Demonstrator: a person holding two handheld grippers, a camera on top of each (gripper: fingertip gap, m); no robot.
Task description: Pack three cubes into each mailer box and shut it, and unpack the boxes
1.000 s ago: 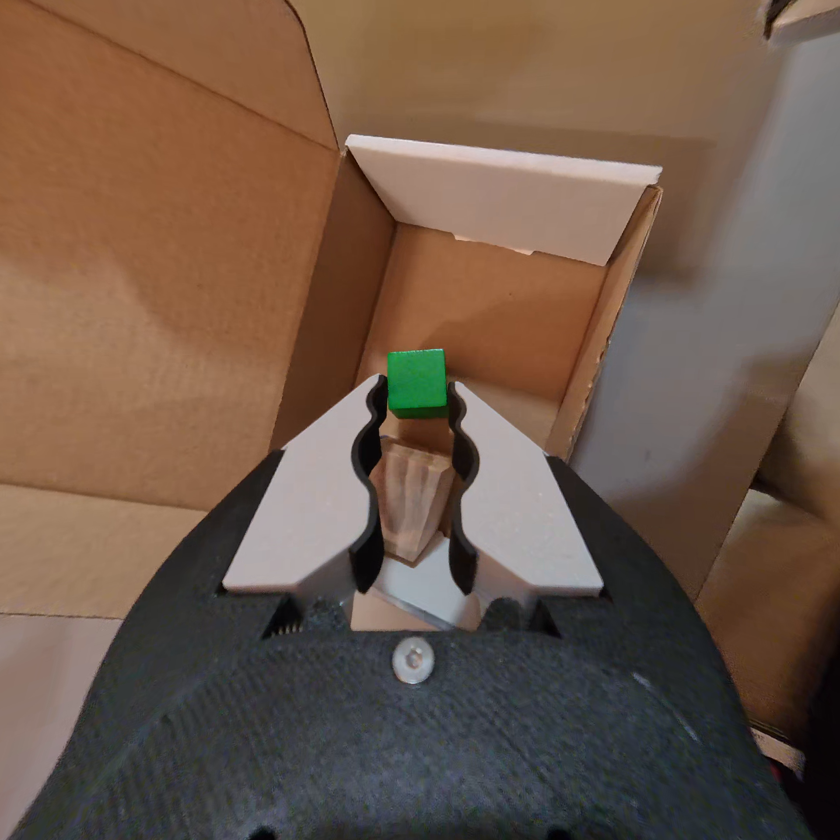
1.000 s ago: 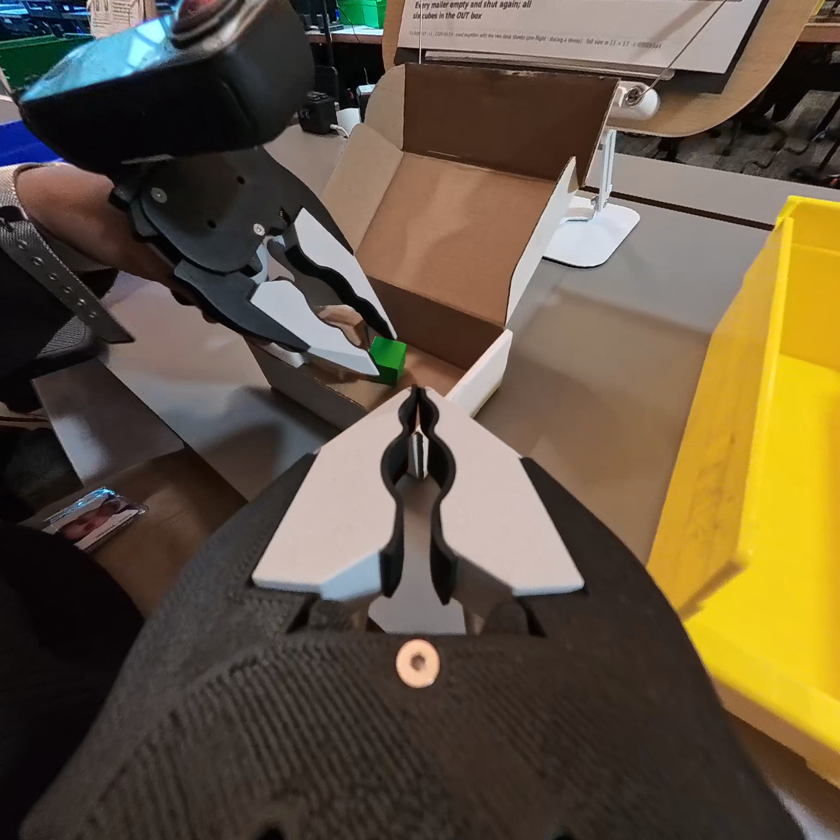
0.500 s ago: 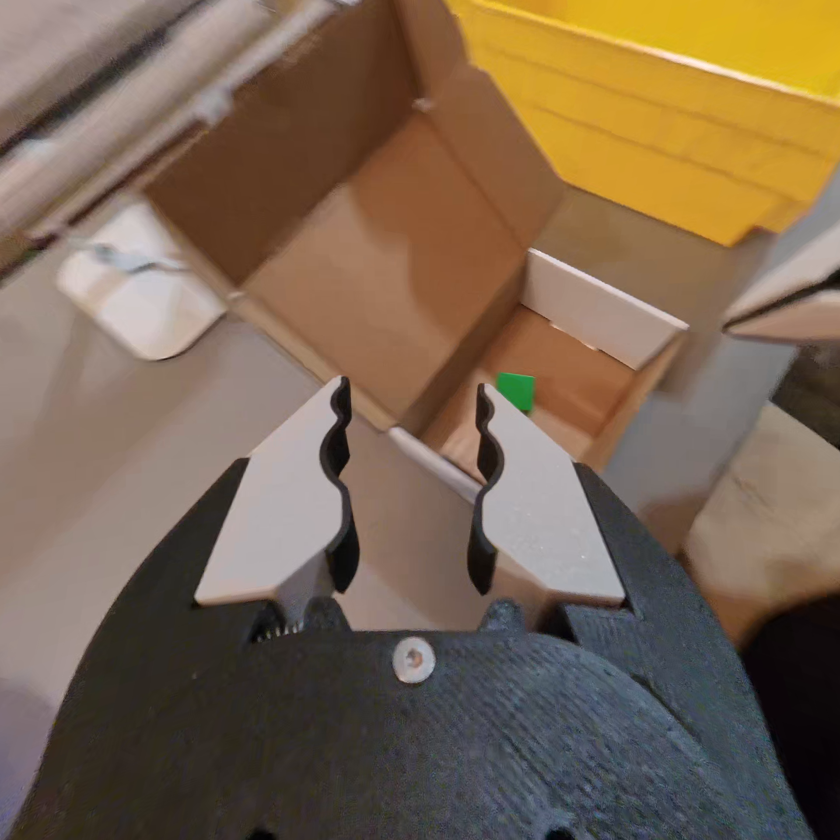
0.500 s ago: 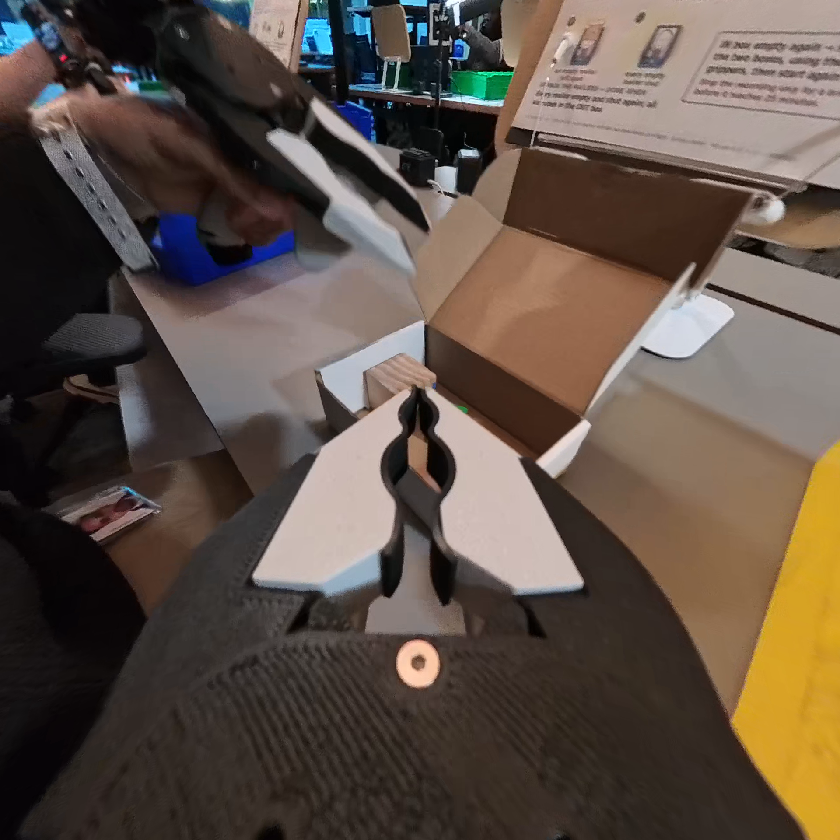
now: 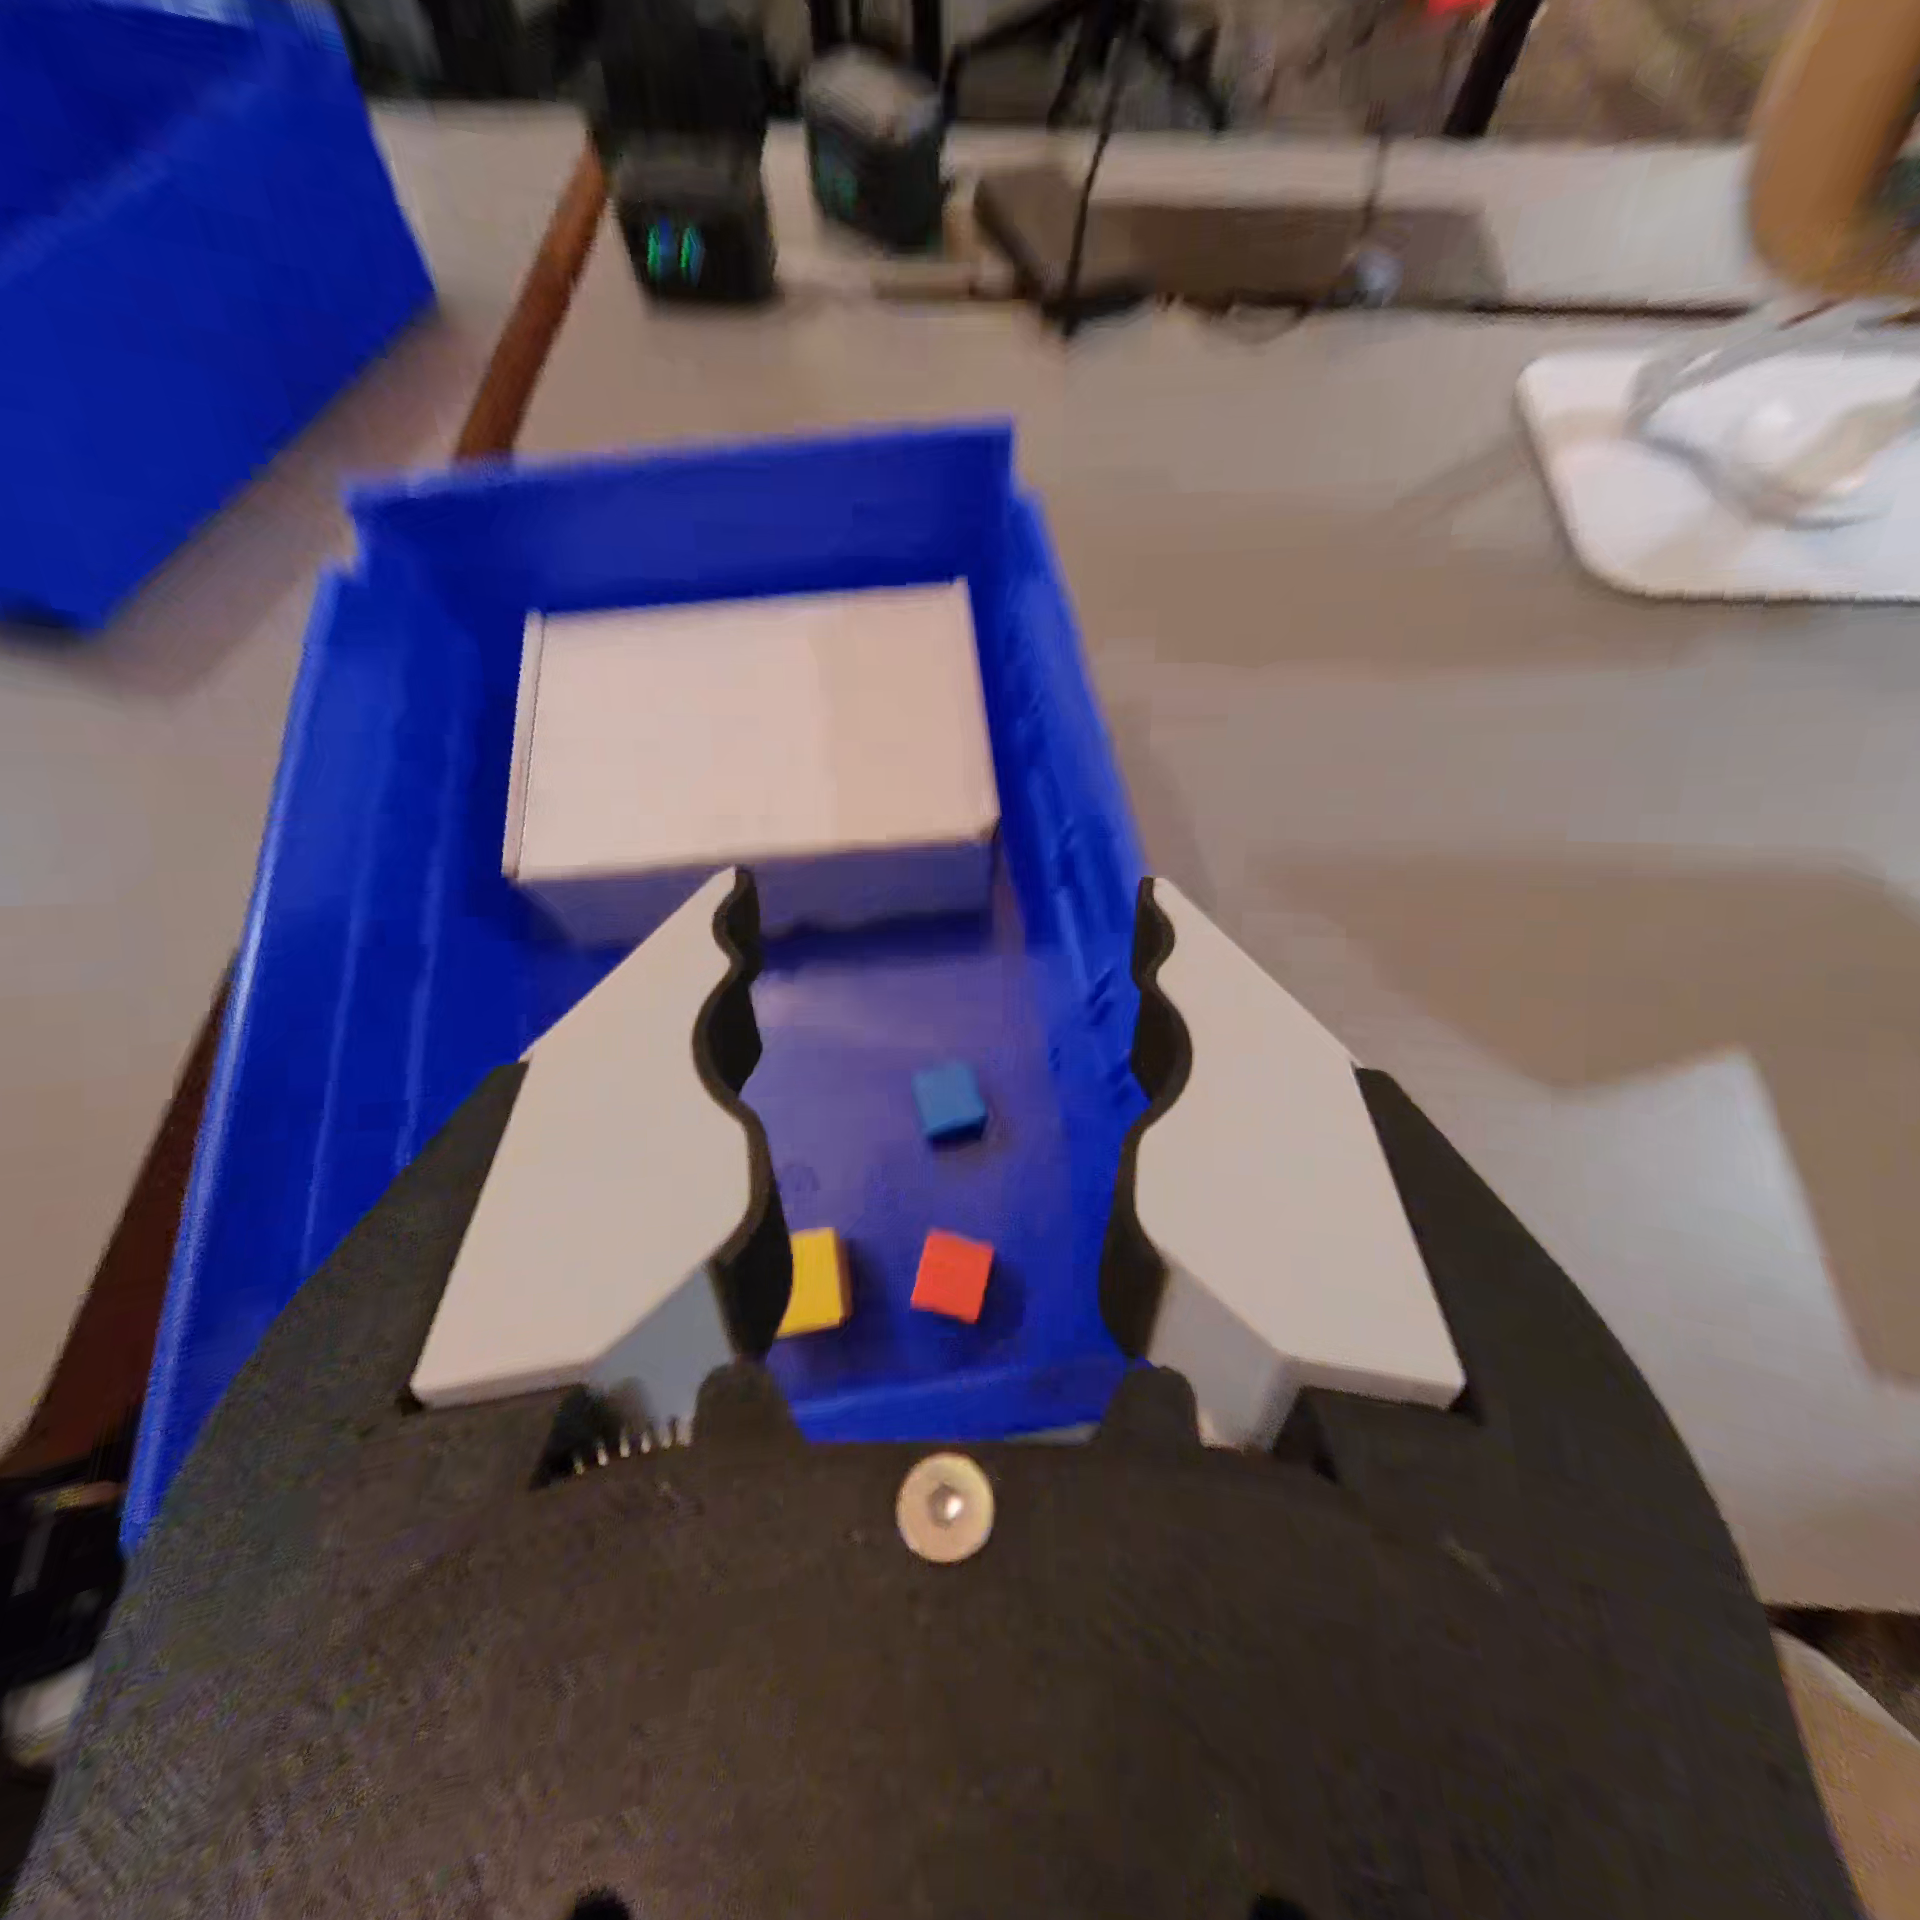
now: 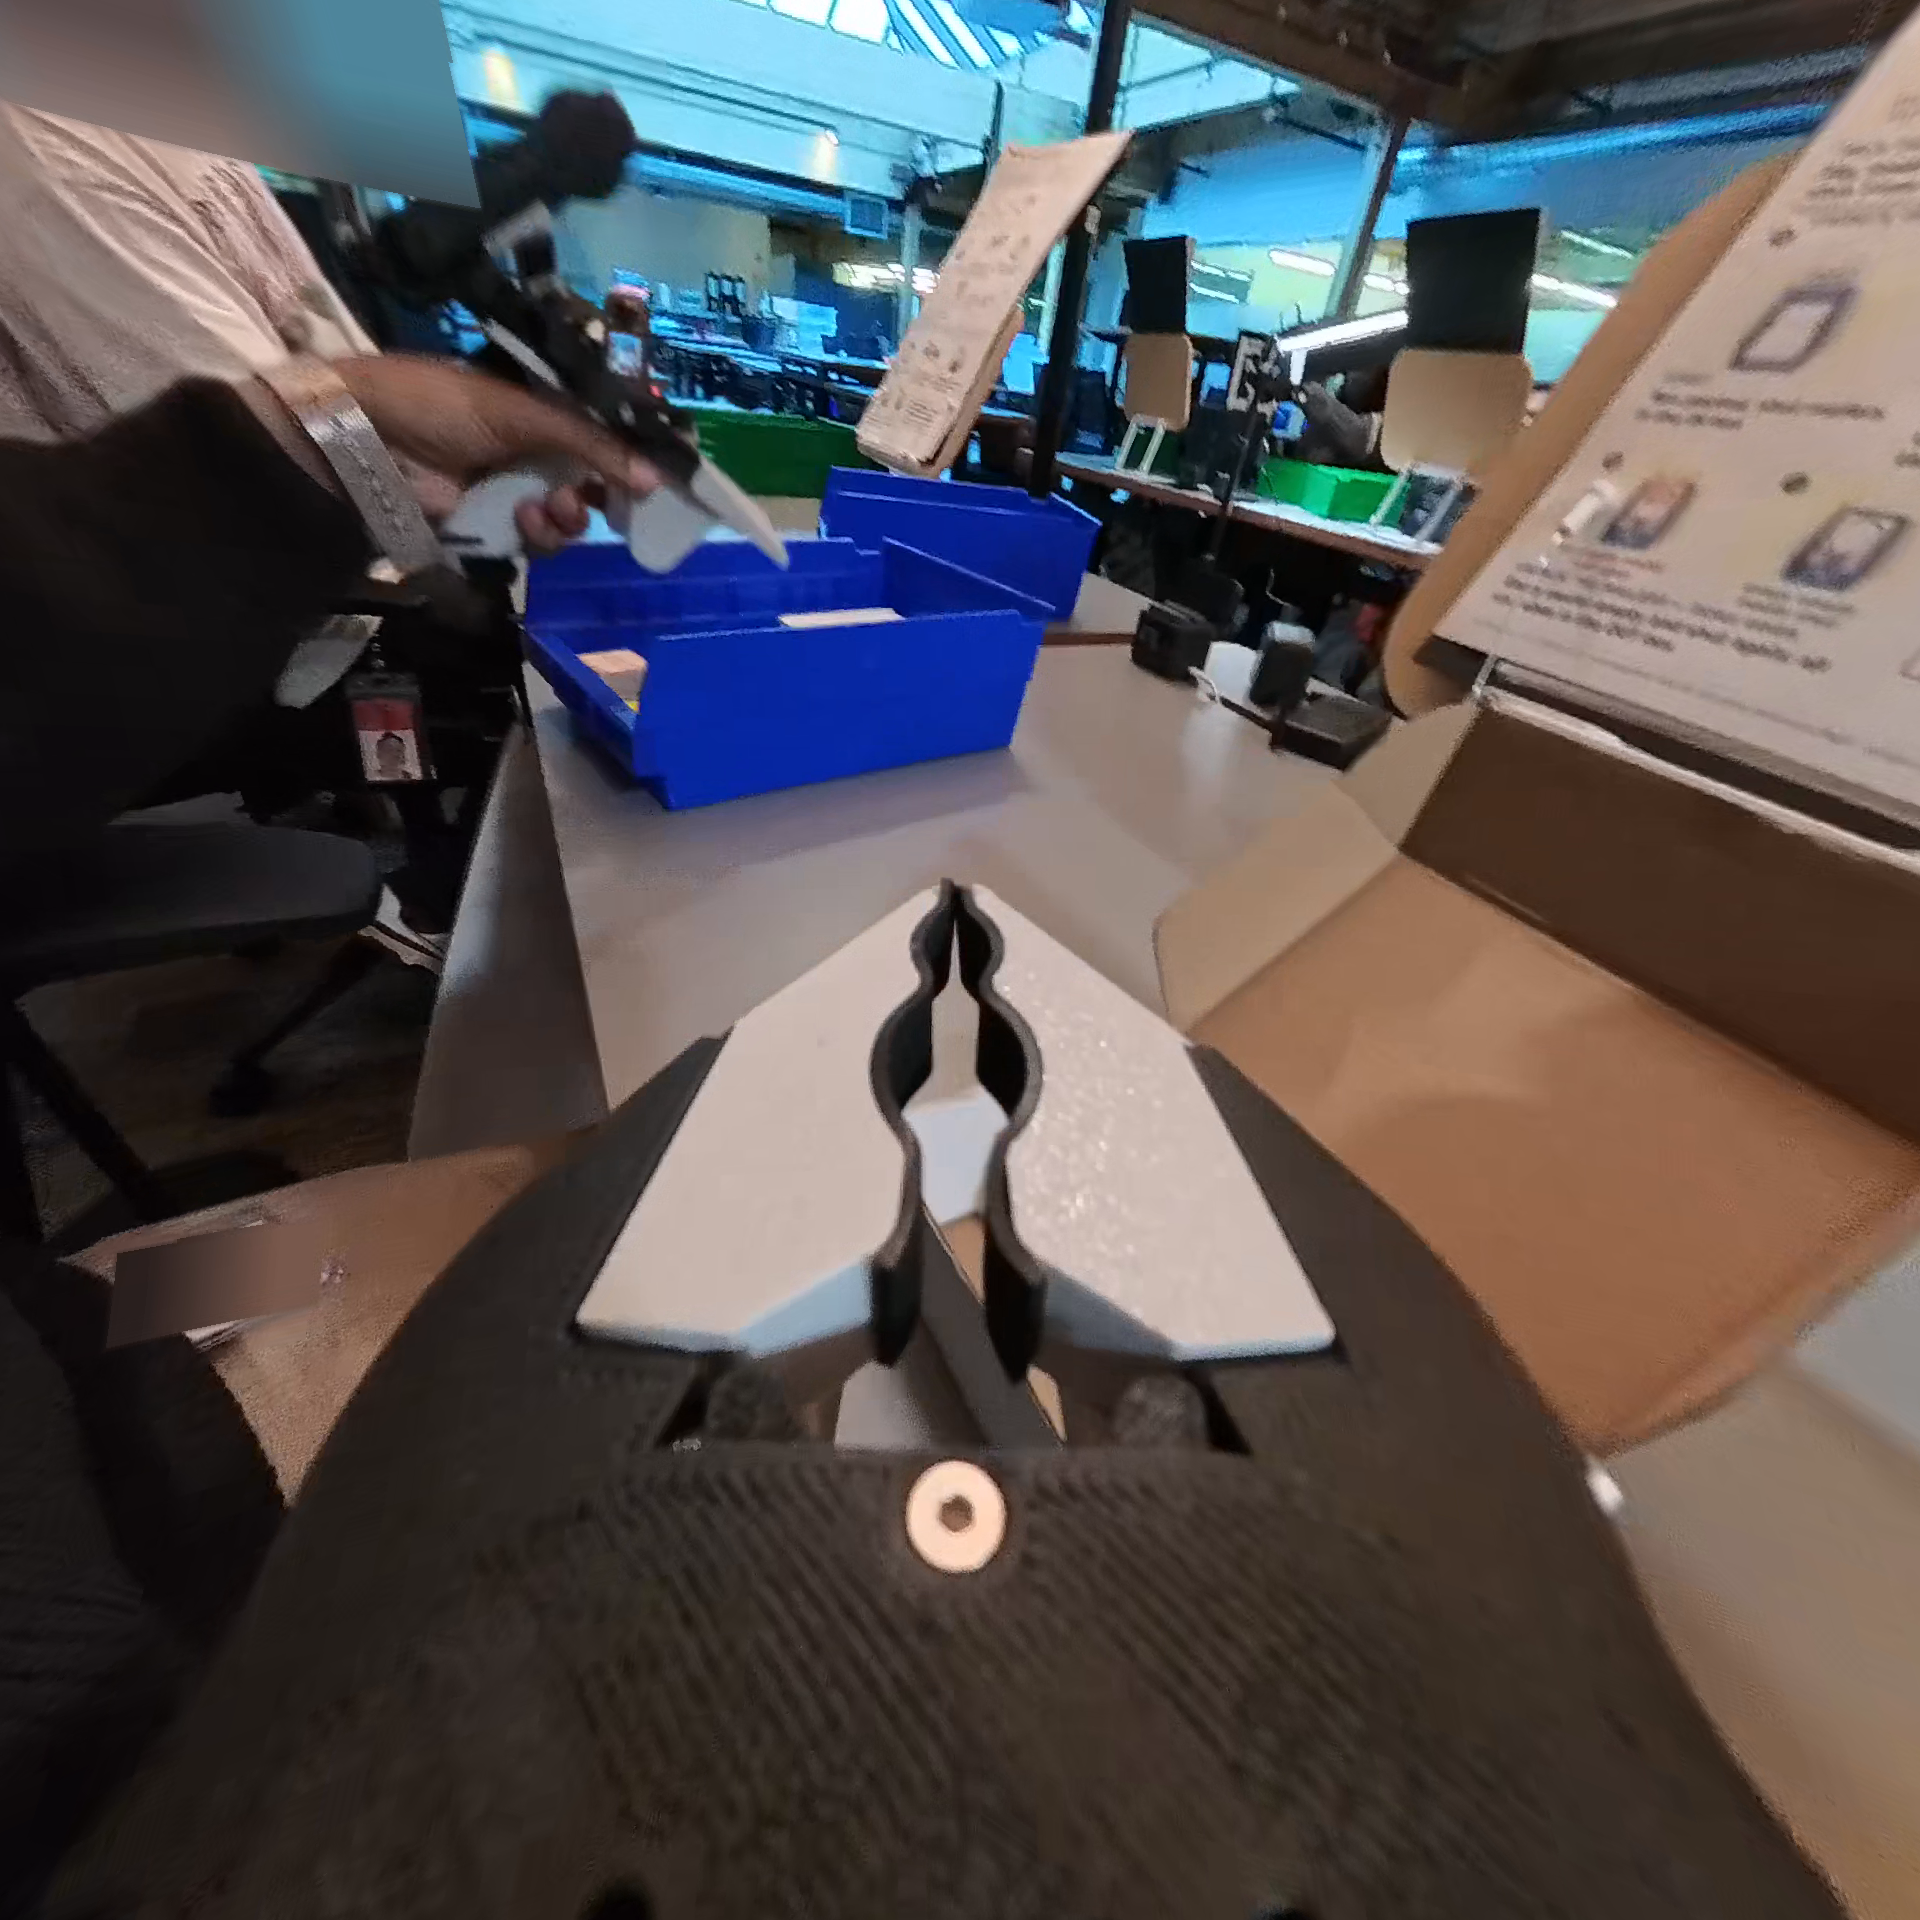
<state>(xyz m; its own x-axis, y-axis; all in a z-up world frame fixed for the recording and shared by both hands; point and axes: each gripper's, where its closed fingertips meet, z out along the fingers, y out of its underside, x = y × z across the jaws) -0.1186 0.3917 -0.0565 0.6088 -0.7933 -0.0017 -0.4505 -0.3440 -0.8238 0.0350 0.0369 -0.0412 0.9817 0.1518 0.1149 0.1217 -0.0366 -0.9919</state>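
Fingers of the left gripper (image 5: 940, 904) stand wide apart and empty, hanging over the near end of the deep blue plastic bin (image 5: 343, 935) on the grey table (image 5: 1455, 831). Three small cubes lie loose on the bin floor below and between them: a red cube (image 5: 952, 1274) almost on the midline, a yellow cube (image 5: 816, 1280) just left of it and half hidden by the left finger, and a blue cube (image 5: 948, 1102) farther in. Beyond them a closed white mailer box (image 5: 748, 727) fills the far end of the bin. The right gripper (image 6: 951, 904) has its fingers together with nothing between the tips, and it sits well apart from the bin, beside the open brown cardboard mailer box (image 6: 1507, 1143) with its lid flap up. The left hand is plainly the nearer one, so the next pick looks to be its job; the red cube lies straight down ahead of it, needing mostly a descent.
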